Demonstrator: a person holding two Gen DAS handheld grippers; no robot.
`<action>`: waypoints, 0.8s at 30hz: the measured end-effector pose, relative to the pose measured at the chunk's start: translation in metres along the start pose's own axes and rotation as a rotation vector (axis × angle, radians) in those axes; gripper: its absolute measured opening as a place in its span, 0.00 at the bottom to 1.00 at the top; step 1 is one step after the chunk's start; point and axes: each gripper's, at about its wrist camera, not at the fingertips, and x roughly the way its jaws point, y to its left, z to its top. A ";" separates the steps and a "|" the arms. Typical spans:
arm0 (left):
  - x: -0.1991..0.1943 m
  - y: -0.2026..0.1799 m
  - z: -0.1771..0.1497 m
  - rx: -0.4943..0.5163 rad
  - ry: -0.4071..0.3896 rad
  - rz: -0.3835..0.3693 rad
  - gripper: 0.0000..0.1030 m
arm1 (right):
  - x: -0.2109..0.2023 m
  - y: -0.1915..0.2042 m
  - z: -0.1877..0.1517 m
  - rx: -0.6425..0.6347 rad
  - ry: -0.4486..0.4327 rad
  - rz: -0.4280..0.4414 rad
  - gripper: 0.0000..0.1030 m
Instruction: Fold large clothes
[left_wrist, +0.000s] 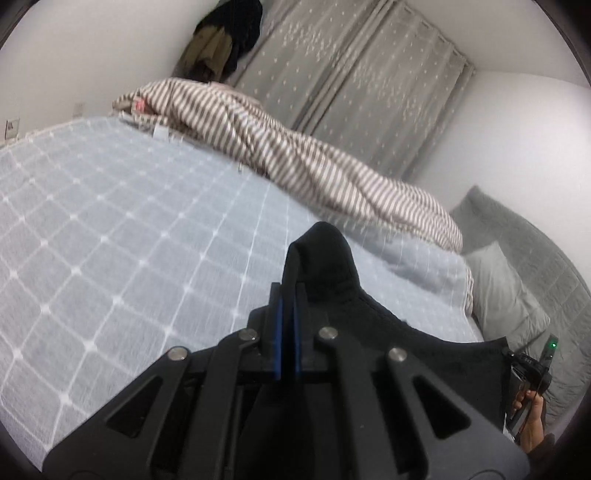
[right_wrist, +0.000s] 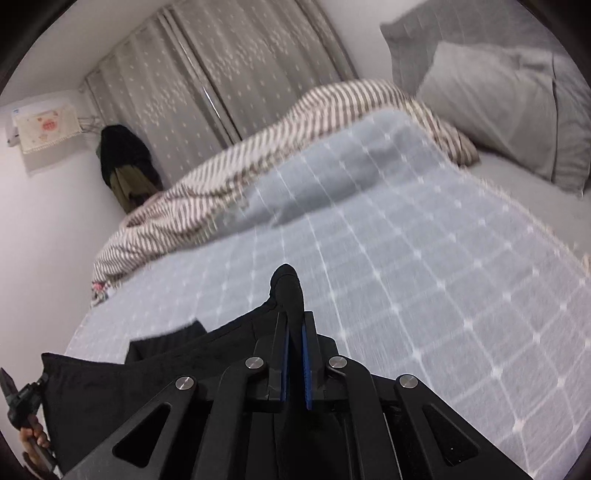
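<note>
A large black garment (left_wrist: 436, 350) hangs stretched between my two grippers above the bed. My left gripper (left_wrist: 289, 295) is shut on one corner of it; a fold of black cloth (left_wrist: 325, 251) sticks up past the fingertips. My right gripper (right_wrist: 295, 321) is shut on the other corner, with a black tuft (right_wrist: 286, 284) poking out. The garment (right_wrist: 147, 373) spans leftward in the right wrist view toward the other gripper (right_wrist: 20, 402). In the left wrist view the right gripper (left_wrist: 532, 369) shows at the far right edge, held by a hand.
A light blue grid-patterned bedspread (left_wrist: 129, 240) covers the bed. A brown-and-white striped duvet (left_wrist: 277, 147) lies bunched along the far side by grey curtains (left_wrist: 351, 74). Grey pillows (right_wrist: 498, 99) sit at the head. Dark clothes (right_wrist: 122, 162) hang in the corner.
</note>
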 end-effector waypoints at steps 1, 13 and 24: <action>0.002 -0.003 0.005 0.007 -0.024 0.008 0.06 | 0.000 0.007 0.007 -0.017 -0.036 0.004 0.05; 0.126 0.075 -0.006 -0.120 0.166 0.256 0.01 | 0.142 -0.010 -0.007 -0.077 0.167 -0.145 0.06; 0.100 0.085 -0.007 -0.182 0.219 0.127 0.61 | 0.132 -0.040 -0.017 0.044 0.227 -0.207 0.56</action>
